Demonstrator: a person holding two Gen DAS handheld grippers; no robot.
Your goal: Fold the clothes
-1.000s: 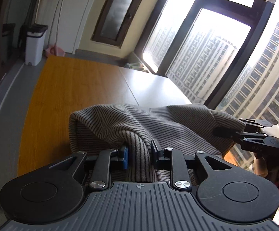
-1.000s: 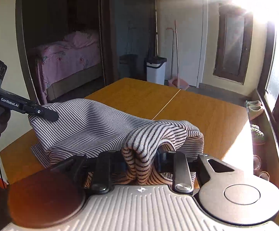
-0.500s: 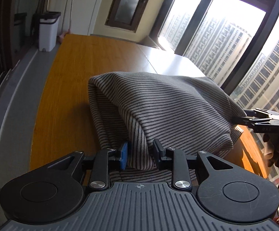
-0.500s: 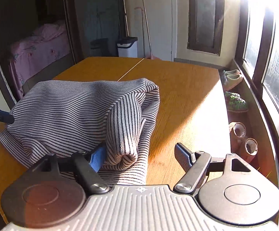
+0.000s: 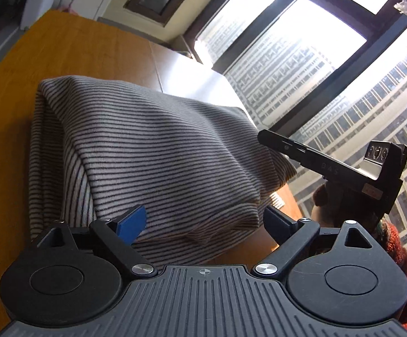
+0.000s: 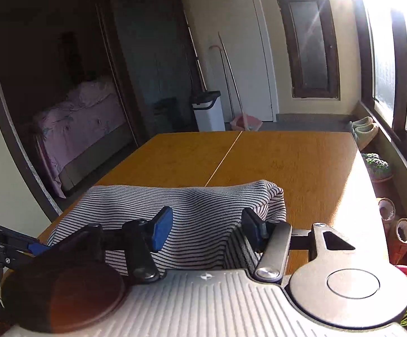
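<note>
A grey sweater with thin dark stripes (image 5: 153,151) lies folded in layers on the wooden table (image 5: 71,45). My left gripper (image 5: 203,224) is at its near edge. Its jaws are opening wide, and the folded hem lies between them without touching the pads. In the right wrist view the sweater (image 6: 203,199) sits low across the table's near end. My right gripper (image 6: 207,230) hangs over its corner with its jaws closing; cloth lies between them but is not pinched. The right gripper (image 5: 270,140) also shows at the sweater's far right corner, and the left gripper (image 6: 38,248) at the far left.
The table (image 6: 287,163) stretches far beyond the sweater. A white bin (image 6: 209,109) and brooms stand past its far end. Slippers (image 6: 364,129) and plant pots (image 6: 378,165) line the floor under the windows (image 5: 315,56). A bed (image 6: 82,118) is in the room to the left.
Both grippers were shut on bunched cloth and have let go, jaws spread. The lifted sweater has dropped flat into a folded stack on the table. Both hands have sunk lower.
</note>
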